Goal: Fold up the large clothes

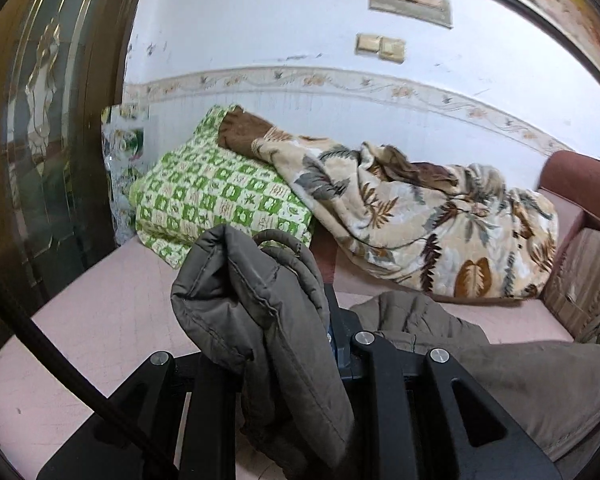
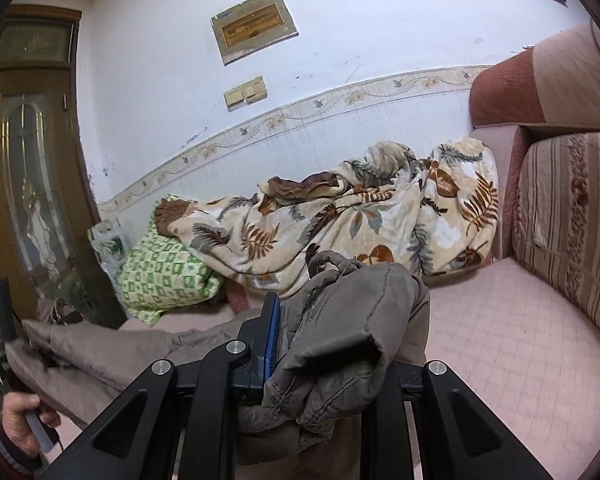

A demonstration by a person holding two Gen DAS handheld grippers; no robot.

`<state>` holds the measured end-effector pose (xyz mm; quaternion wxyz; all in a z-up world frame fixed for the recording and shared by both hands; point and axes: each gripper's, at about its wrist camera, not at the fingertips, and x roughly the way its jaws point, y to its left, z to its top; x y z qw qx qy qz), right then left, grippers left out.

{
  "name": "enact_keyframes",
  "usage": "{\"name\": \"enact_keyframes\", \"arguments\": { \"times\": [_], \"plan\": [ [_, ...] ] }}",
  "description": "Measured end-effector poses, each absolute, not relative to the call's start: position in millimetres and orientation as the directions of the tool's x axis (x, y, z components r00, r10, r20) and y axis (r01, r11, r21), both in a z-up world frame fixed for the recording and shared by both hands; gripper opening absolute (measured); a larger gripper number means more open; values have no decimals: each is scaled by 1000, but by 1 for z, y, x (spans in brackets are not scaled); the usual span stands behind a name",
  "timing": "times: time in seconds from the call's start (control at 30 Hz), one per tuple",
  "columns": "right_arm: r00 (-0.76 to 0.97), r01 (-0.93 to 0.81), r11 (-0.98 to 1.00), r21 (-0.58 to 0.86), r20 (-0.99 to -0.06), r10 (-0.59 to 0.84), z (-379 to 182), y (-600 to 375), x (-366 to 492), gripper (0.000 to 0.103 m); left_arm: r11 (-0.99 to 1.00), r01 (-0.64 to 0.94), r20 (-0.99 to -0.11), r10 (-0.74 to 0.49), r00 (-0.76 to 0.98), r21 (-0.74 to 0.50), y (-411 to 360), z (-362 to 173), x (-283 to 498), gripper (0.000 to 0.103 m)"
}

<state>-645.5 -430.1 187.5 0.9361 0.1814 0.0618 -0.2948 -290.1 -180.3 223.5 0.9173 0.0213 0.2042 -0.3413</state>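
Grey-brown padded jacket [image 1: 260,280] fills the lower middle of your left wrist view, a thick bunched fold of it pinched between the 2 black fingers of your left gripper [image 1: 300,344], which is clamped on the fabric. More of the same jacket spreads flat toward the lower right of that frame, over the pink quilted sofa seat [image 1: 112,312]. In your right wrist view the jacket [image 2: 348,320] is again bunched at lower centre, and your right gripper [image 2: 284,344] is closed on it, with the blue pad of 1 finger pressed against the cloth. From there the garment stretches as a taut band to the lower left of the frame, where your left hand [image 2: 20,412] grips the handle of the other tool. Behind the jacket, at mid frame in both views, a cream blanket [image 1: 440,216] printed with brown and grey leaves lies crumpled along the wall, partly draped over a green and white checked pillow [image 1: 204,200] to its left. A striped cushion [image 2: 572,216] and a red-brown armrest [image 2: 500,100] sit at the right edge of the right wrist view. On the white wall above, 2 beige switches [image 2: 246,92] sit below a framed panel [image 2: 254,26], and a wooden door with patterned glass [image 2: 24,168] takes up the left side.
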Motion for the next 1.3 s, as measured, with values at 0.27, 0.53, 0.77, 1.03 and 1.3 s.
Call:
{"name": "enact_keyframes", "arguments": {
  "times": [0.27,0.53,0.77,1.03,1.3],
  "plan": [
    [775,629,712,312,-317,-547,160,-506,-592,21,798,591,-550,-549,630,-120,-252,192,-215,28],
    [699,690,666,283,-500,-512,99,-584,-526,21,809,575,-714,-475,514,-124,-316,129,-144,40],
    [666,705,576,413,-664,-340,40,-649,-502,22,787,579,-753,-510,416,-214,-322,107,-106,69],
    [805,575,428,697,-575,-146,41,-680,-535,44,829,530,-717,-478,508,-177,-278,146,-72,83],
    [854,520,402,754,-468,-227,95,-675,-594,80,825,550,-649,-491,581,-131,-244,177,-95,83]
  ]
}}
